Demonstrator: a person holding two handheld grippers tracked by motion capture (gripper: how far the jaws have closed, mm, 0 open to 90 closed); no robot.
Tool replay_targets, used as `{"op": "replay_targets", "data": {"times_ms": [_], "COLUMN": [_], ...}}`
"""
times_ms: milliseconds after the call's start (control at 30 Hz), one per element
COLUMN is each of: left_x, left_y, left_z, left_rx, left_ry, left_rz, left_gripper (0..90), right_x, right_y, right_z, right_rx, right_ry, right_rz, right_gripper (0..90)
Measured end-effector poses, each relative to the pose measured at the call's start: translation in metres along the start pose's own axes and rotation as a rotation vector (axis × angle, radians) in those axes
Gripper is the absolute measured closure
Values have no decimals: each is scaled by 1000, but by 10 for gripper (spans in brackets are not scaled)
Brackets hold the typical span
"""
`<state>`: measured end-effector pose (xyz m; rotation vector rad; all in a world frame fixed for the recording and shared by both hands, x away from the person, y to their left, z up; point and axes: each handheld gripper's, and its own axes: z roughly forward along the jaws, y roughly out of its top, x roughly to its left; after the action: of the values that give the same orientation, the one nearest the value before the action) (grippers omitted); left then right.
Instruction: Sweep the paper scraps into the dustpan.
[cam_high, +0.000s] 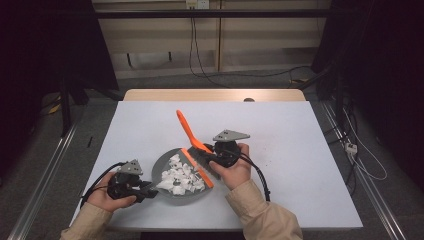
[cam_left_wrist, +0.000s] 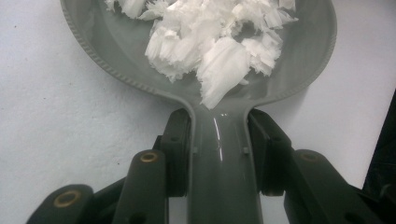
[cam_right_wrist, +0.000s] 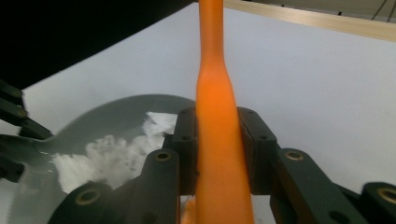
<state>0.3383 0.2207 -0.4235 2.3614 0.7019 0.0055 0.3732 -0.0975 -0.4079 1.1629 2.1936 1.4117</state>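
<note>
A grey dustpan (cam_high: 159, 167) lies on the white table, holding a heap of white paper scraps (cam_high: 180, 177). My left gripper (cam_high: 147, 191) is shut on the pan's handle (cam_left_wrist: 219, 177), its jaws pressed on both sides; the scraps (cam_left_wrist: 210, 42) lie just beyond in the pan (cam_left_wrist: 116, 56). My right gripper (cam_high: 212, 152) is shut on the orange brush handle (cam_high: 187, 131), which slants up and away to the left. The brush's orange head (cam_high: 197, 167) rests across the pan's right edge. In the right gripper view the orange handle (cam_right_wrist: 215, 93) rises between the jaws, with the pan (cam_right_wrist: 107, 116) to its left.
The white table top (cam_high: 300, 150) spreads wide on every side of the pan. A few tiny white specks (cam_high: 270, 161) lie right of the right hand. A wooden edge (cam_high: 215, 94) runs along the far side. Cables and metal rails lie on the floor around the table.
</note>
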Motion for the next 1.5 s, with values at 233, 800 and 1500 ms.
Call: {"op": "replay_targets", "data": {"times_ms": [233,800,1500], "left_x": [-1,-3,-1], "left_y": [1,6,5], "left_z": [2,6,6], "left_rx": [7,9,8], "left_ry": [2,4,0], "left_rz": [6,14,5], "left_gripper": [626,626,626], "right_x": [-20,9,-25], "right_y": [-10,-8,-12], "right_z": [-1,8,0], "right_rx": [29,26,52], "right_ry": [-84,32,-125], "right_rz": [-10,-10,-52], "right_gripper": [710,710,710]}}
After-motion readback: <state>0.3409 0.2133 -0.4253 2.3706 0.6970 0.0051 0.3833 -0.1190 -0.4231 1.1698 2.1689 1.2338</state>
